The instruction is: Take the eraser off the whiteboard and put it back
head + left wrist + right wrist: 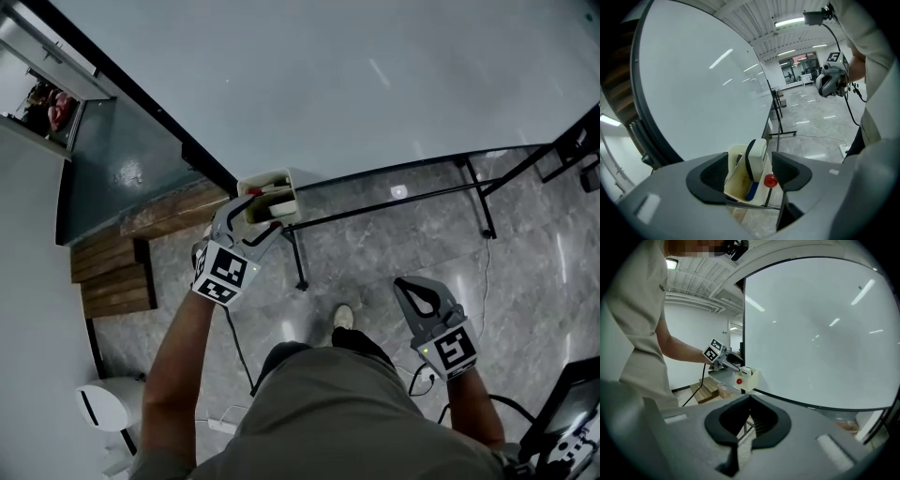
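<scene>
A white eraser (757,155) with a dark felt side stands upright in a cream holder (735,180) at the whiteboard's (328,84) lower left corner. A red knob (770,180) and a blue item (752,191) sit low in that holder. My left gripper (750,169) is open, its pads on either side of the eraser and not touching it. In the head view the left gripper (246,217) reaches the holder (281,186). My right gripper (417,292) is shut and empty, held low over the floor away from the board. From the right gripper view (751,420) the holder (749,379) shows far off.
The whiteboard's black stand legs (483,202) reach across the grey tiled floor. Wooden steps (112,277) lie at the left, with a white bin (105,405) nearer. A black cable (239,347) runs down from my left hand. My shoe (343,317) is below the board.
</scene>
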Tool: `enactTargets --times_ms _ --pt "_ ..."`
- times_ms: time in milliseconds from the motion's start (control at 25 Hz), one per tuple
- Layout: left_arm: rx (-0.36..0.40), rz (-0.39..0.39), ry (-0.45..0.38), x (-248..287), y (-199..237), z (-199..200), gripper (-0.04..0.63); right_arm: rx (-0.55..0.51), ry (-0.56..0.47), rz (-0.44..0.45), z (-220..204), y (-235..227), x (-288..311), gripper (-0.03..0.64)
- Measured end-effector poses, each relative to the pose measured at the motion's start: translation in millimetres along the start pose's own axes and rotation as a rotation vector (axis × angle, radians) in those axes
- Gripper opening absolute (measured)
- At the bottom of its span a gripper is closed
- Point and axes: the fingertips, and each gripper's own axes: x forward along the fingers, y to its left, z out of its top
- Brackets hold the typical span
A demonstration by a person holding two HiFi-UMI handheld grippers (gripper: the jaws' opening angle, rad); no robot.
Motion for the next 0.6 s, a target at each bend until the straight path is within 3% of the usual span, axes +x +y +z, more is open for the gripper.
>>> enactTargets --times_ms 160,320,480,600 --pt "-0.051 0.05 -0.062 -45 3 5 0.302 -0.034 -0.014 0.044 7 21 13 0.003" --pt "-0.155 0.09 -0.147 -103 0 5 0.302 -0.081 -0.031 0.063 21 53 19 0.003" --pt "-0.269 0.106 -0.223 -173 -19 -2 0.301 -0.117 -0.04 0.073 36 97 16 0.003" --pt "-0.31 0.099 -0.244 -228 -45 -18 0.301 -0.144 -0.047 0.09 45 143 13 0.003"
